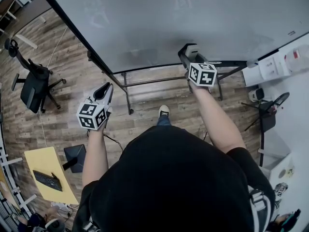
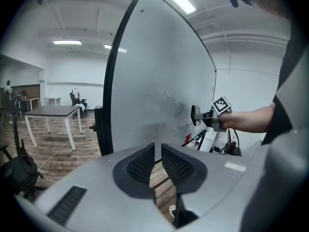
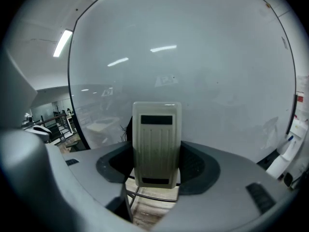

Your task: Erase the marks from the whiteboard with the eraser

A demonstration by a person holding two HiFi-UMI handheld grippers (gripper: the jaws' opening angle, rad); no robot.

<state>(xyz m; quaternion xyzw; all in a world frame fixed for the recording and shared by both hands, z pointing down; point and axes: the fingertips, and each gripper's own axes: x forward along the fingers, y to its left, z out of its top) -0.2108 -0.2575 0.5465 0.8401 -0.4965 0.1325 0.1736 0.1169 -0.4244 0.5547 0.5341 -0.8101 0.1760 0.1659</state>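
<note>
The large whiteboard point(image 1: 193, 18) stands on a wheeled frame and fills the top of the head view. Faint smudged marks point(image 1: 183, 3) remain near its upper middle, and they show as a pale patch point(image 3: 166, 79) in the right gripper view. My right gripper point(image 1: 189, 53) is shut on a beige ribbed eraser point(image 3: 157, 144), held upright close to the board's lower edge. My left gripper point(image 1: 105, 90) hangs lower and to the left, away from the board, with its jaws point(image 2: 158, 151) shut on nothing. The eraser point(image 2: 194, 114) also shows in the left gripper view.
The board's black stand bars point(image 1: 154, 81) cross the wooden floor just below the eraser. A black office chair point(image 1: 34, 83) stands at the left, and a yellow table with a keyboard point(image 1: 48, 175) lies at the lower left. White cabinets point(image 1: 275, 66) stand at the right.
</note>
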